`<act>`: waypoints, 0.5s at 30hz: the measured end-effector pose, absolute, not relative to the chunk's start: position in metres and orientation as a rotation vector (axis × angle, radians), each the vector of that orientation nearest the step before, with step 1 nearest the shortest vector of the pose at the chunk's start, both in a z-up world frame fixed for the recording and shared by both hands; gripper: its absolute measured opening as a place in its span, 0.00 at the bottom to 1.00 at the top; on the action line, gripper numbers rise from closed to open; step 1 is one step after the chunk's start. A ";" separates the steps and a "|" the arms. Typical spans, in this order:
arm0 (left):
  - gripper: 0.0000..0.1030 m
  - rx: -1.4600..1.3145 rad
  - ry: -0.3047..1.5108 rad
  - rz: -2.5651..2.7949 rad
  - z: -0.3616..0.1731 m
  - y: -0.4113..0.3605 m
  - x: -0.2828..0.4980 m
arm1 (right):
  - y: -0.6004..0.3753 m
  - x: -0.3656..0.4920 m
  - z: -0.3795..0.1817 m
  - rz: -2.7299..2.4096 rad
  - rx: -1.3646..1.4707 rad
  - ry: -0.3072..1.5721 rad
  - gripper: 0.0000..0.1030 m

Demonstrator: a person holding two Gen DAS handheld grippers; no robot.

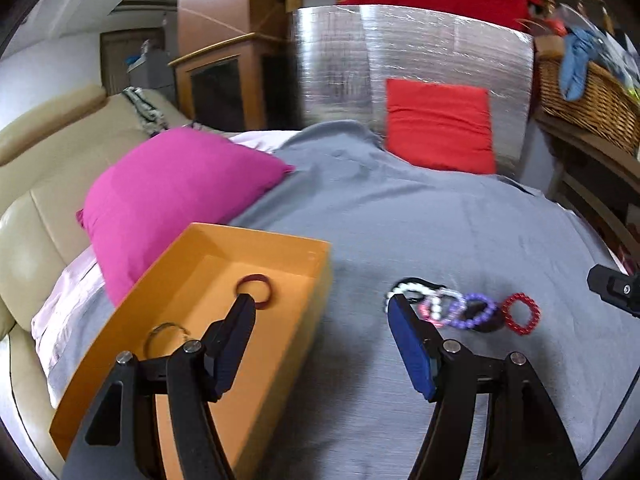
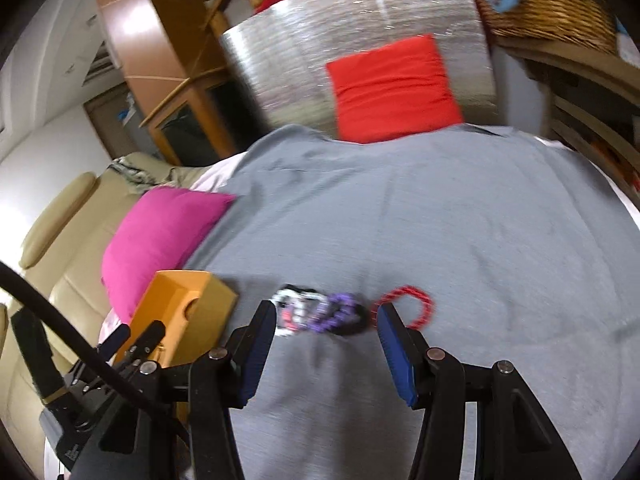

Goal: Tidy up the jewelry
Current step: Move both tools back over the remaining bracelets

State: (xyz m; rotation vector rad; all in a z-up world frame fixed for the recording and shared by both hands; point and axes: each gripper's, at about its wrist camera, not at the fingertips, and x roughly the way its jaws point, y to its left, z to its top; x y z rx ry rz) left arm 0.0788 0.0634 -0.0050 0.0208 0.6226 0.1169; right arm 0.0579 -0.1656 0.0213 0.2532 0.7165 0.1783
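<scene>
An open orange box (image 1: 280,248) lies on the grey sheet; inside it are a dark red bangle (image 1: 254,292) and a thin clear ring (image 1: 166,334). My left gripper (image 1: 320,308) hovers open over the box's right wall, nothing between its pads. To its right, several beaded bracelets lie in a row: white (image 1: 404,286), pink and clear (image 1: 438,308), purple (image 1: 476,312), red (image 1: 520,314). In the right wrist view my right gripper (image 2: 325,314) is open and empty just before the purple bracelet (image 2: 336,312) and red bracelet (image 2: 404,306), with the box (image 2: 188,312) to the left.
A magenta pillow (image 1: 172,196) lies behind the box and a red cushion (image 1: 438,124) leans on a silver foil panel (image 1: 400,52) at the back. A beige sofa (image 1: 36,208) borders the left side. A wicker basket (image 1: 592,92) stands on a shelf at the right.
</scene>
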 end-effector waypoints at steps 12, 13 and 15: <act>0.67 0.083 0.701 0.050 -0.034 0.017 0.093 | -0.236 0.069 -0.028 0.105 0.389 0.818 0.55; 0.67 0.078 0.718 0.043 -0.038 0.016 0.094 | -0.238 0.070 -0.029 0.103 0.391 0.821 0.55; 0.67 0.056 0.793 0.031 -0.051 0.017 0.103 | -0.243 0.077 -0.033 0.100 0.408 0.843 0.55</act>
